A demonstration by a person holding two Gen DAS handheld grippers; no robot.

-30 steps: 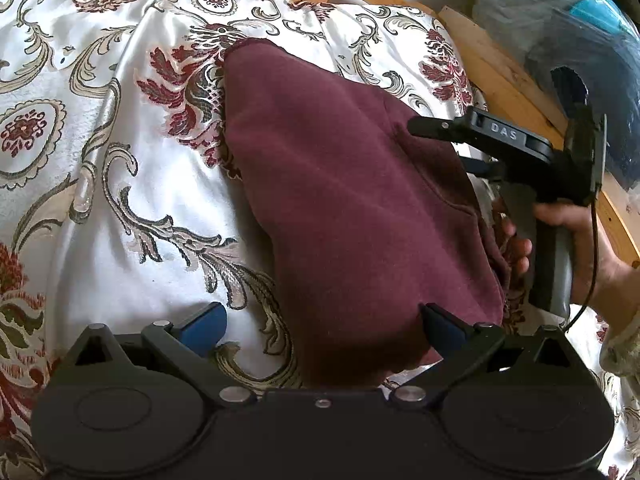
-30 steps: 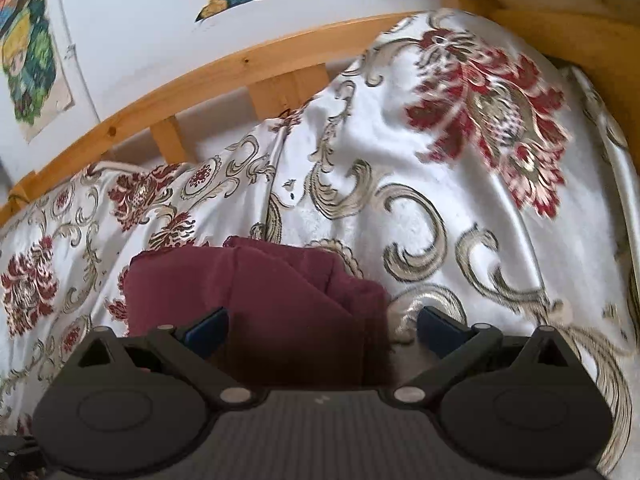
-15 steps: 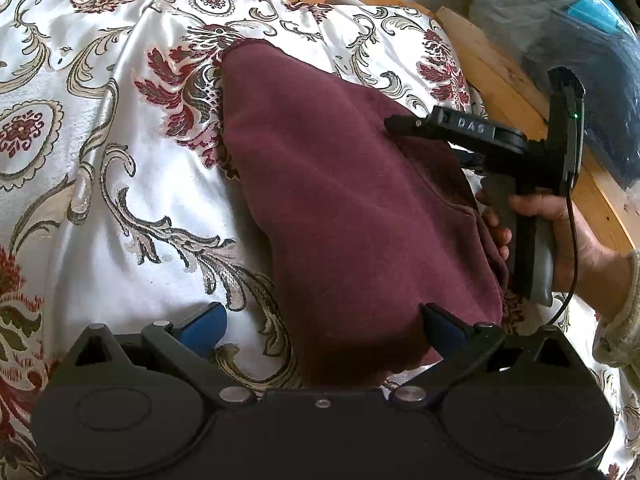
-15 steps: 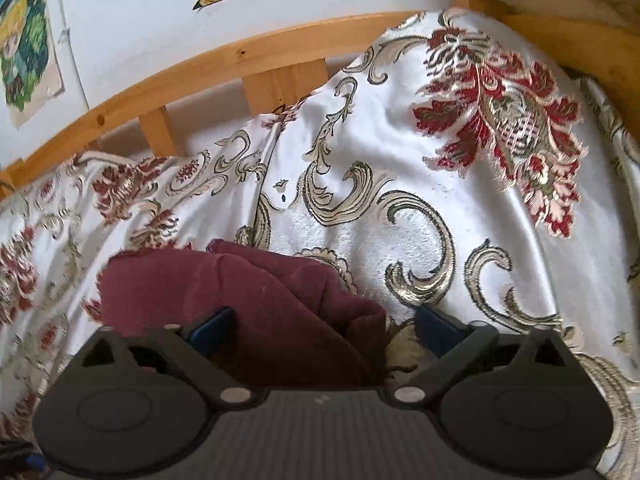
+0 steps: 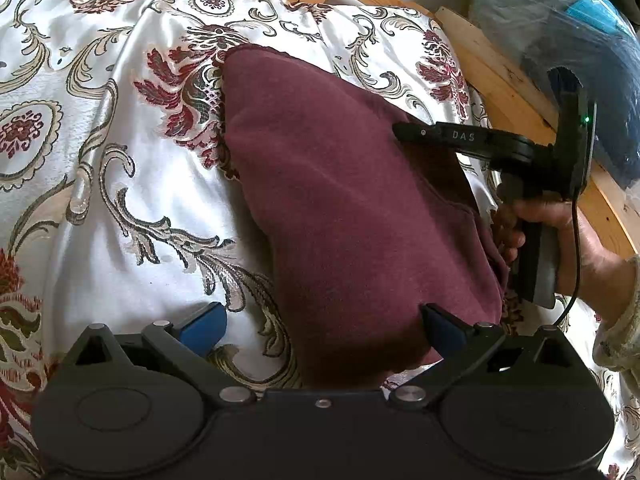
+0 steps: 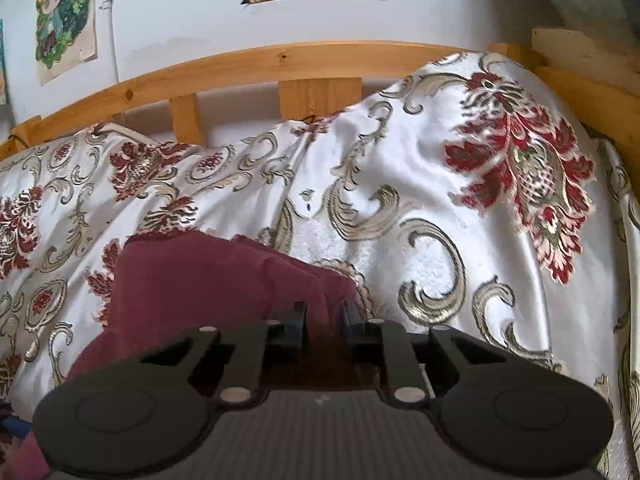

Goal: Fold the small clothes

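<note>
A maroon garment lies folded on the patterned bedspread, its near corner reaching between my left gripper's wide-apart blue pads. My left gripper is open and rests low over that corner. In the left wrist view a hand holds my right gripper at the garment's right edge. In the right wrist view, my right gripper has its jaws closing, a bunch of the maroon garment pinched between the fingertips.
A wooden bed rail runs along the far side below a white wall with pictures. A blue plastic-wrapped bundle sits beyond the wooden frame at the right. The bedspread rises in a hump at the right.
My right gripper's jaws went from wide open to nearly together around the garment's edge, and it rolled a little. The left gripper stayed still and open.
</note>
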